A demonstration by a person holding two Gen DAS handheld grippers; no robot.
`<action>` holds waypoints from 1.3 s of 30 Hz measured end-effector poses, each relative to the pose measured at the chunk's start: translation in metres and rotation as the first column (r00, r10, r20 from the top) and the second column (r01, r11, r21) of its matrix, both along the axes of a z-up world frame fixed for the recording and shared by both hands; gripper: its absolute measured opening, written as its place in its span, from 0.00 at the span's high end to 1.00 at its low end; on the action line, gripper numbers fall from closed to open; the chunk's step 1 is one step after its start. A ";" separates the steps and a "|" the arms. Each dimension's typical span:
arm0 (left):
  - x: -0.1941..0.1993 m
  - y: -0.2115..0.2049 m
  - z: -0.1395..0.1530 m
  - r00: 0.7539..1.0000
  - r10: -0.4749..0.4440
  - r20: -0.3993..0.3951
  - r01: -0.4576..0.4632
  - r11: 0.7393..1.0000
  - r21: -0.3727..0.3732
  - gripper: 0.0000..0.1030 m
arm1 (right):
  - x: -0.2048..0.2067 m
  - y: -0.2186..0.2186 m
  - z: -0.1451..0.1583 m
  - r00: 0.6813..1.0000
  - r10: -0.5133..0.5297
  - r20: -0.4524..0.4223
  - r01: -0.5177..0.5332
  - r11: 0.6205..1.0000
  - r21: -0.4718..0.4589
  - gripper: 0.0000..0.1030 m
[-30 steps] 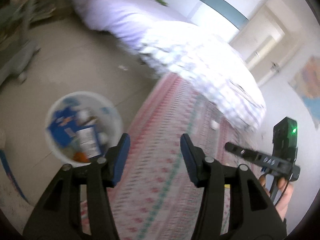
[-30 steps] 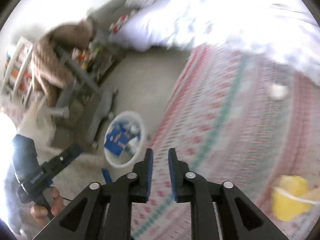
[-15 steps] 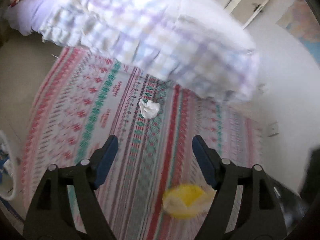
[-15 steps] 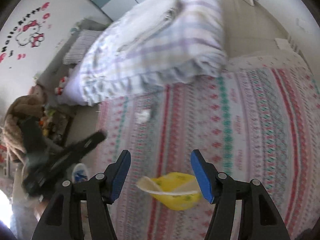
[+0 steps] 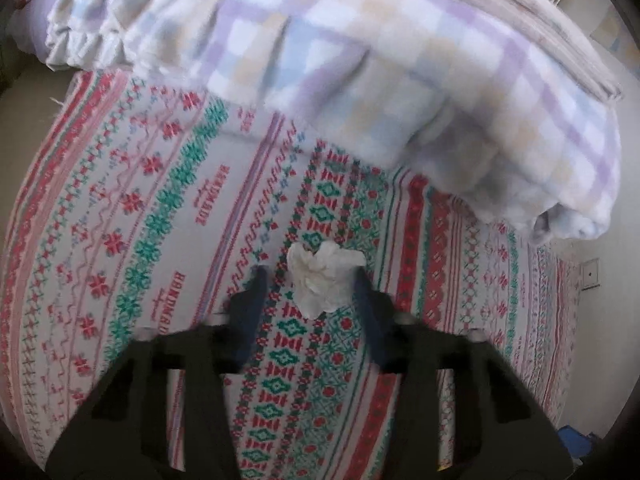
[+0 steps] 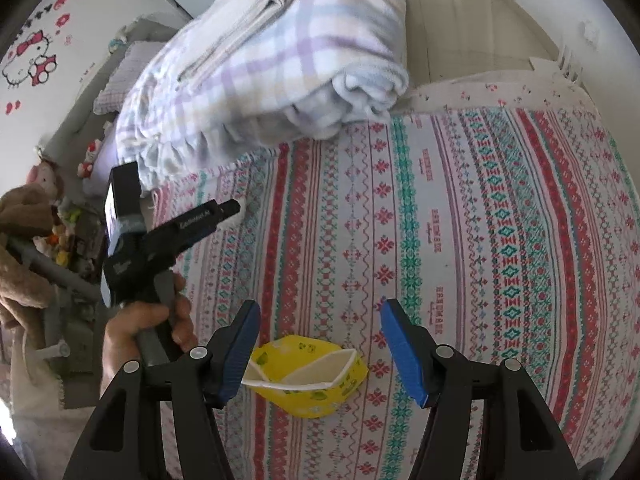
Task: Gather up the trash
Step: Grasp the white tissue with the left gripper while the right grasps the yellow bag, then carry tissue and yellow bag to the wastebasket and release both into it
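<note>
two grippers over patterned rug (image 6: pixel 460 220). left gripper (image 5: pixel 308 276) jaws just closing around crumpled tissue (image 5: pixel 322 282), grip unclear. right gripper (image 6: pixel 320 312) spread above yellow wrapper (image 6: pixel 308 376).

Each hand-held gripper (image 6: pixel 320 320) has black arms, silver screws, blue pads (image 6: pixel 402 350).

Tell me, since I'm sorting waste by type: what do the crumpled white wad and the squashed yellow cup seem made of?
The crumpled white wad looks like tissue paper: matte, soft, irregular creases. The squashed yellow cup seems printed paper or thin card: it lies creased flat, with a white inside and rim; any coating is unclear.
</note>
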State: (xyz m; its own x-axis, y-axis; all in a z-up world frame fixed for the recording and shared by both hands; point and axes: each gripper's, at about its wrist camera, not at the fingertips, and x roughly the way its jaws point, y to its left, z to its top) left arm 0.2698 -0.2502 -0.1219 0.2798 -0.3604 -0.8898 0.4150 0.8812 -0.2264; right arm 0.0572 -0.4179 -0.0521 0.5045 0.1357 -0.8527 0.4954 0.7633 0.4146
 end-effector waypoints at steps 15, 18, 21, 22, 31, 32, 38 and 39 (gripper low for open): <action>-0.050 0.038 0.057 1.000 -0.025 0.009 0.026 0.992 -0.121 0.95 | -0.008 0.012 -0.050 0.993 0.021 -0.112 0.003 0.977 0.212 0.38; -0.057 0.057 0.068 1.000 -0.011 0.000 0.010 0.991 -0.134 0.95 | -0.009 0.019 -0.056 0.992 -0.001 -0.126 0.031 0.971 0.236 0.38; -0.063 0.080 0.082 1.000 0.010 0.017 -0.007 0.990 -0.142 0.95 | -0.005 0.032 -0.067 0.985 -0.010 -0.173 0.048 0.975 0.216 0.38; -0.066 0.088 0.087 1.000 0.017 0.023 -0.014 0.990 -0.139 0.95 | -0.004 0.039 -0.069 0.983 -0.005 -0.186 0.042 0.980 0.197 0.48; -0.076 0.192 0.116 0.991 0.129 0.046 -0.117 0.972 -0.202 0.95 | 0.005 0.088 -0.019 0.992 0.127 -0.002 -0.127 0.990 0.067 0.86; -0.076 0.211 0.120 0.987 0.156 0.047 -0.143 0.966 -0.214 0.95 | 0.004 0.091 -0.013 0.990 0.137 0.022 -0.138 0.989 0.056 0.86; -0.074 0.307 0.118 0.954 0.299 0.020 -0.288 0.932 -0.219 0.95 | 0.006 0.111 0.003 0.980 0.182 0.087 -0.184 0.983 0.020 0.88; -0.073 0.319 0.117 0.948 0.317 0.010 -0.307 0.926 -0.221 0.95 | 0.008 0.116 0.005 0.977 0.187 0.097 -0.190 0.982 0.017 0.88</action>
